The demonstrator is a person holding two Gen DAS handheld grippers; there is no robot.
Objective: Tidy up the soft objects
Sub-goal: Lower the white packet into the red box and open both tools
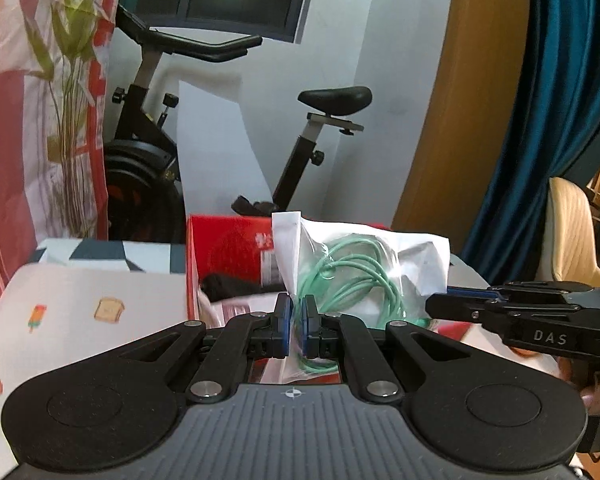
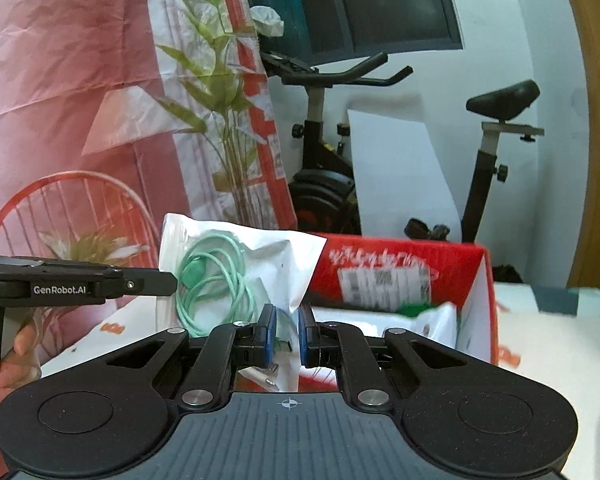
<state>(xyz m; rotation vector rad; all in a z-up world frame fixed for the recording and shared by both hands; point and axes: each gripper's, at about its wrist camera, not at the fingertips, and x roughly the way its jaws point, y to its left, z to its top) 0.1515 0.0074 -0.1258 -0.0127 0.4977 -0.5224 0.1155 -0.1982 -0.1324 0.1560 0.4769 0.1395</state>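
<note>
Hanging pouch (image 1: 360, 264) between both fingers (image 1: 310, 320)

A white printed tablecloth (image 1: 80, 304) covers the table, bearing a red box (image 1: 224, 248).

We hold the left hand-held gripper (image 1: 295, 326) and the right hand-held gripper (image 2: 287, 334) side by side, tilted slightly downward, each pinched tight on a bag edge (image 1: 290, 248), fingers (image 2: 18, 354) wrapping the left handle.
</note>
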